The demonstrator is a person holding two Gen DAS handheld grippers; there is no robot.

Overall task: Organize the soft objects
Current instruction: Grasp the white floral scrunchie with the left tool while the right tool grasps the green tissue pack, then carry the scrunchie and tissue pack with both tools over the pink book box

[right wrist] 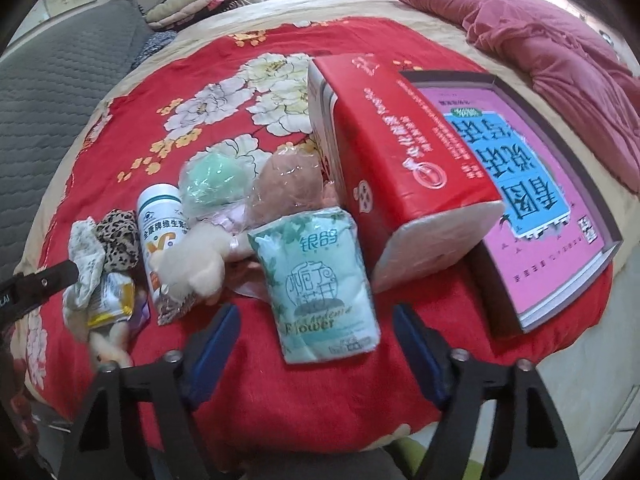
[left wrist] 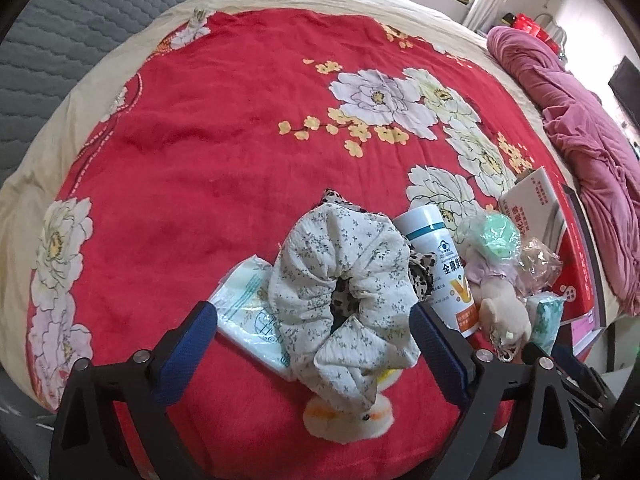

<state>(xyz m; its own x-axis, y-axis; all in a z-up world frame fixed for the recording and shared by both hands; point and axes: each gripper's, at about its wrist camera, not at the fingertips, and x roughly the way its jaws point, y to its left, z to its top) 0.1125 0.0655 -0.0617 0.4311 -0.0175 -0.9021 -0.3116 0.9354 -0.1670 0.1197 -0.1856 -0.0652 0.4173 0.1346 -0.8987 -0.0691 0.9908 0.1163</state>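
the left gripper [left wrist: 314, 322] hangs over the near edge of the bed [left wrist: 224, 128], its blue fingers [left wrist: 192, 344] spread wide on either side of a white flowered scrunchie [left wrist: 340, 280]; the pads stand apart from the cloth and do not press it. the scrunchie lies on top of a leopard-print scrunchie [left wrist: 424, 272] and partly over a flat tissue pack [left wrist: 244, 312], with a small white and orange plush toy [left wrist: 340, 420] under its near end. just beside it, toward the right edge of the bed, stands a white vitamin bottle [left wrist: 436, 264], then a cream stuffed animal [left wrist: 504, 308] and a green ball in clear wrap [left wrist: 498, 236].

the right gripper [right wrist: 316, 340] points down at a pale green tissue pack [right wrist: 316, 280] near the same edge. its fingers [right wrist: 218, 344] are released, one on each side of the pack's near end, not touching it. the pack leans against a brownish ball in plastic wrap [right wrist: 288, 184] and touches a red box [right wrist: 396, 160] that lies tilted. beyond the box, a pink book [right wrist: 532, 184] sits in a grey tray near the right edge, and a rumpled pink quilt [right wrist: 540, 40] lies along the far right corner.
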